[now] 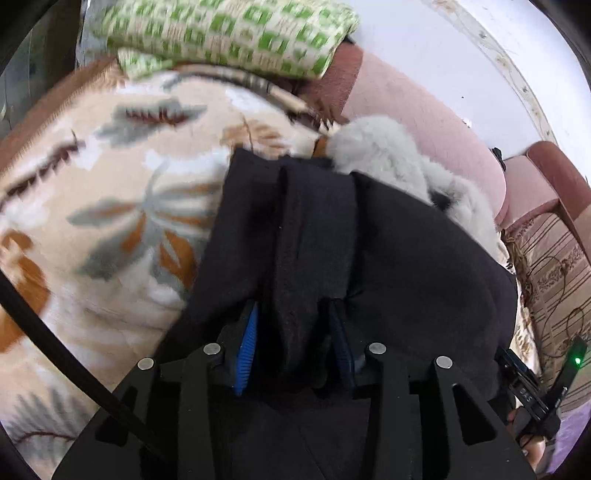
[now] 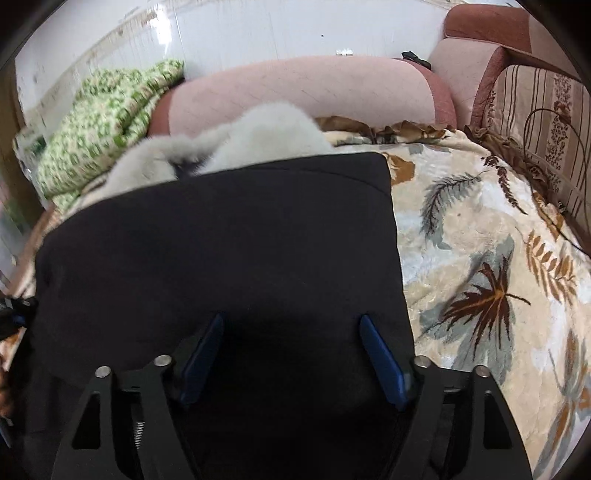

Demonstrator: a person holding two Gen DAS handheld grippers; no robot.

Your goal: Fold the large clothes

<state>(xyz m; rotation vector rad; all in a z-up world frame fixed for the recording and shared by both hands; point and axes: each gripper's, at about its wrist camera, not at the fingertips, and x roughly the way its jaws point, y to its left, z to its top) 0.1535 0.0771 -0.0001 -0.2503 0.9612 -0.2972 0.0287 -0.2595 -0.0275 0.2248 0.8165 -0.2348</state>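
Note:
A large black garment [image 2: 229, 243] with a pale grey fur collar [image 2: 266, 136] lies on a leaf-patterned blanket [image 2: 480, 258]. My left gripper [image 1: 295, 321] is shut on a raised fold of the black garment [image 1: 314, 240], which bunches between its blue pads [image 1: 249, 339]. The fur collar [image 1: 388, 158] shows beyond it. My right gripper [image 2: 291, 332] is open over the flat black cloth, blue pads [image 2: 380, 354] wide apart, nothing between them. Whether the pads touch the cloth I cannot tell.
A green-checked folded blanket [image 1: 229, 33] lies at the far end of the bed [image 2: 99, 122]. A pink sofa back [image 2: 306, 88] runs along the wall. A striped cushion [image 2: 543, 122] stands at right. A black cable [image 1: 74, 369] crosses the left view.

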